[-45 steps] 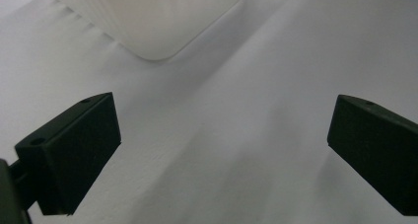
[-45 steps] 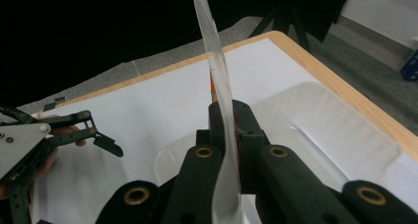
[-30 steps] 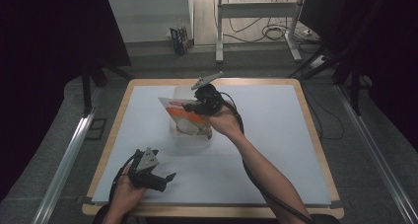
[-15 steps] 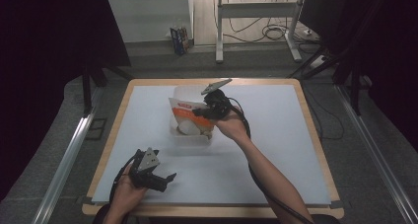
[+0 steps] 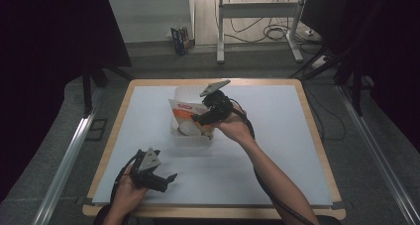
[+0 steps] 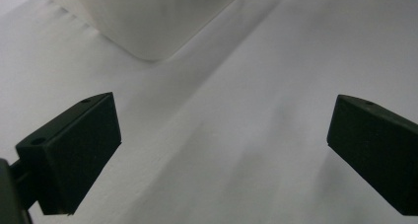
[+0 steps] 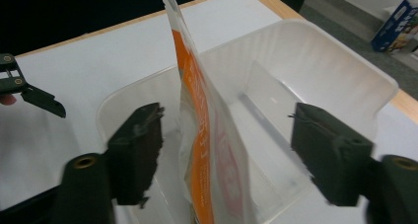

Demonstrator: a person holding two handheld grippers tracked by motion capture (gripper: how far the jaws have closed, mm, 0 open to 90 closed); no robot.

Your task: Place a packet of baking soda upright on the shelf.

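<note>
pouch (image 7: 199, 135): orange-and-white, standing on edge inside the clear tub (image 7: 340, 71), top edge up and leaning a little
pouch vs claw: sits between the two jaws of the right gripper (image 7: 226, 155), nearer the left-hand jaw in the right gripper view; neither pad presses on it
right gripper: jaws have just been opening, now wide apart with the pouch loose in the gap (no grip); in the high view it hangs over the tub (image 5: 190, 136), right gripper (image 5: 200, 120) pointing down into it
tub: on the white table (image 5: 277, 150), around mid-table toward the far side
left gripper (image 5: 168, 180): low near the table's near edge, well apart from the tub; jaws wide, nothing but bare table between them in the left gripper view, left gripper (image 6: 222, 155)
</note>
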